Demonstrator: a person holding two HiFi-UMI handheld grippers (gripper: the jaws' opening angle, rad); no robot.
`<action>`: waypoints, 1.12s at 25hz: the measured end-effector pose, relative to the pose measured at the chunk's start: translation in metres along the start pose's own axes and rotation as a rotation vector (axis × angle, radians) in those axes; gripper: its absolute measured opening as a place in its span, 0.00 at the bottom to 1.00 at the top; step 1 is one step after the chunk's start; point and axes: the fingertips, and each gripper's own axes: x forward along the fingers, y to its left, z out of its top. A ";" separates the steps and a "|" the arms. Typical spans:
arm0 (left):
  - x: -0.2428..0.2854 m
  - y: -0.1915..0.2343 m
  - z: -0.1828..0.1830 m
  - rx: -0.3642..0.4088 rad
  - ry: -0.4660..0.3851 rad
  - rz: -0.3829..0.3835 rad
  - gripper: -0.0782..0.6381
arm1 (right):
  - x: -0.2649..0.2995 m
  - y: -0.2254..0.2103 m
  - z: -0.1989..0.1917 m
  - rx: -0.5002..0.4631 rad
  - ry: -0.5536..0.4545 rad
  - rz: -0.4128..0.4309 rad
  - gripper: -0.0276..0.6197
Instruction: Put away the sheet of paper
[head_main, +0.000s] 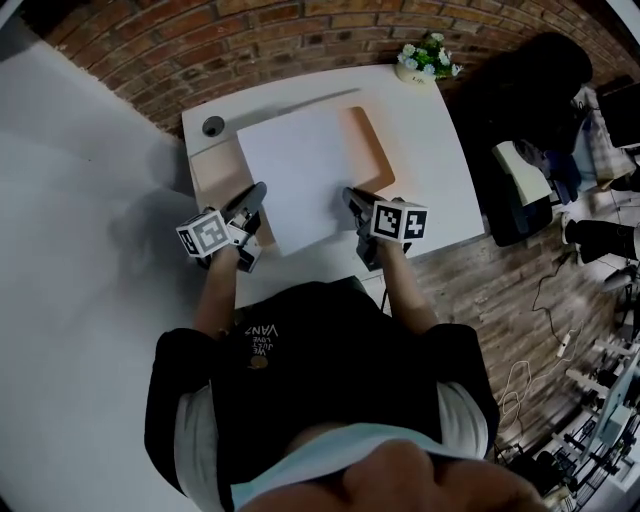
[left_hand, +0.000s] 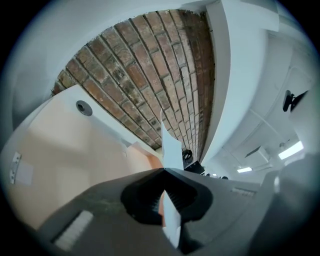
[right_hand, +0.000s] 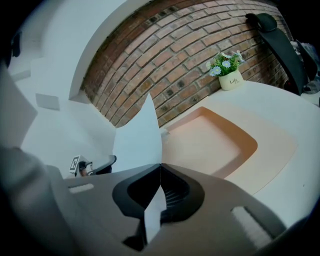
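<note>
Thin, smooth white sheet of paper (head_main: 300, 180) — long axis toward the brick wall (head_main: 300, 40). Left gripper (head_main: 256, 193) and right gripper (head_main: 350, 198) are clamped on its near corners.

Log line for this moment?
left claw: shut on paper | right claw: shut on paper | paper: held over desk mat

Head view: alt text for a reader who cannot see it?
The left claw and right claw each grip the near edge of a white sheet of paper over a white desk with a peach recess. A potted plant stands at its far corner.
</note>
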 end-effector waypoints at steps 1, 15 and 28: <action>0.002 0.001 -0.001 0.000 0.000 0.008 0.11 | 0.001 -0.002 0.001 -0.002 0.009 0.001 0.04; 0.013 0.033 -0.005 -0.013 0.001 0.110 0.11 | 0.024 -0.018 0.009 -0.052 0.111 0.010 0.04; 0.016 0.056 -0.004 -0.044 0.020 0.148 0.11 | 0.040 -0.022 0.011 -0.087 0.163 -0.018 0.06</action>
